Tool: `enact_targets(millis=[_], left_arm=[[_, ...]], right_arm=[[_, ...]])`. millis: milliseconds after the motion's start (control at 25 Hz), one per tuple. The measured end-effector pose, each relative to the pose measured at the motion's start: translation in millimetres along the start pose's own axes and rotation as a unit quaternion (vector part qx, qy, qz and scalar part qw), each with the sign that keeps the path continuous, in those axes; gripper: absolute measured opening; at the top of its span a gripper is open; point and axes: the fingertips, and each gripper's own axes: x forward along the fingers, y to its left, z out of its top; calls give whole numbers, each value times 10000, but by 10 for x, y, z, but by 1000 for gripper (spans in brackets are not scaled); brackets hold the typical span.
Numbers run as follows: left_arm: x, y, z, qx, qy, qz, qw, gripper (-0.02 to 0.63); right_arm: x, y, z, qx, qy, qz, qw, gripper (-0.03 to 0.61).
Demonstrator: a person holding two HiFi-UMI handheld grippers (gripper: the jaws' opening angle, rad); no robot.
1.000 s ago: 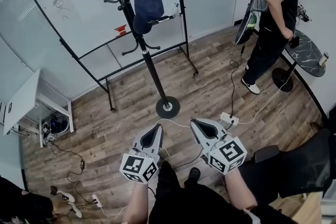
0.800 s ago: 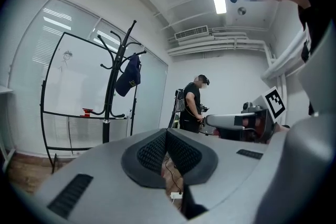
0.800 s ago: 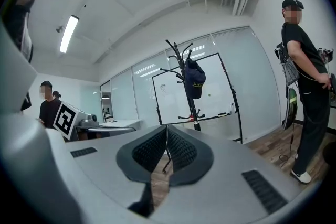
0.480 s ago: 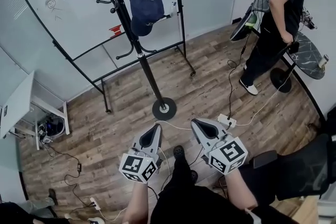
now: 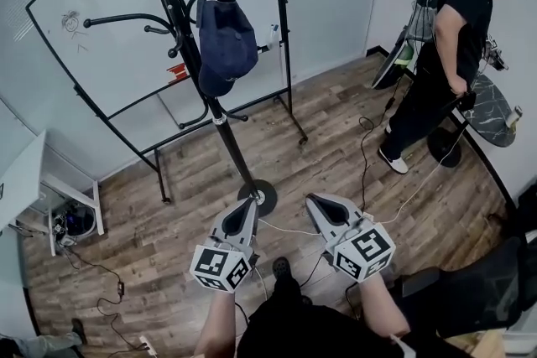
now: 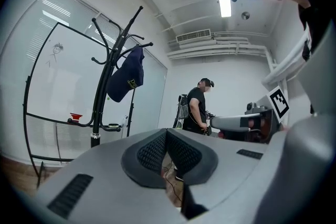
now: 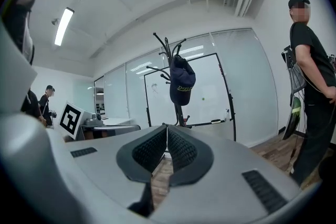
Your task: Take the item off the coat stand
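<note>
A dark blue cap (image 5: 224, 44) hangs from an upper hook of the black coat stand (image 5: 220, 123), whose round base (image 5: 259, 196) rests on the wood floor just ahead of me. The cap (image 6: 126, 77) shows up left in the left gripper view, and the cap (image 7: 181, 85) sits centre in the right gripper view. My left gripper (image 5: 248, 209) is shut and holds nothing, low and just left of the stand's base. My right gripper (image 5: 315, 205) is also shut and empty, to the base's right. Both are well below the cap.
A rolling whiteboard (image 5: 117, 54) stands right behind the coat stand. A person in black (image 5: 440, 54) stands at the right by a dark round table (image 5: 491, 109). Cables and a power strip (image 5: 147, 344) lie on the floor. A small white table (image 5: 25, 180) is at the left.
The head view has moved closer to the coat stand; its base now lies right in front of the grippers. Both grippers stay shut and side by side.
</note>
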Motion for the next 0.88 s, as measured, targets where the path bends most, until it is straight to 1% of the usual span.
enact_targets(millis=[160, 400, 520, 640, 760, 880], left_arm=[[192, 191, 108, 53, -100, 34, 9999, 15], [408, 609, 265, 71, -288, 223, 9993, 15], [512, 739, 332, 171, -315, 212, 9991, 15], [565, 888, 446, 312, -490, 326, 9978, 15], [606, 1041, 497, 300, -641, 479, 9963, 15], [653, 1141, 488, 289, -623, 521, 9963, 15]], right_arm=[[224, -157, 89, -26, -39, -19, 10000, 31], [575, -253, 252, -108, -129, 0, 9999, 32], [710, -306, 281, -127, -171, 4, 9998, 32], [839, -333, 321, -161, -211, -12, 9996, 32], [958, -326, 331, -192, -201, 24, 9996, 32], [1048, -344, 305, -180, -149, 38, 9997, 32]])
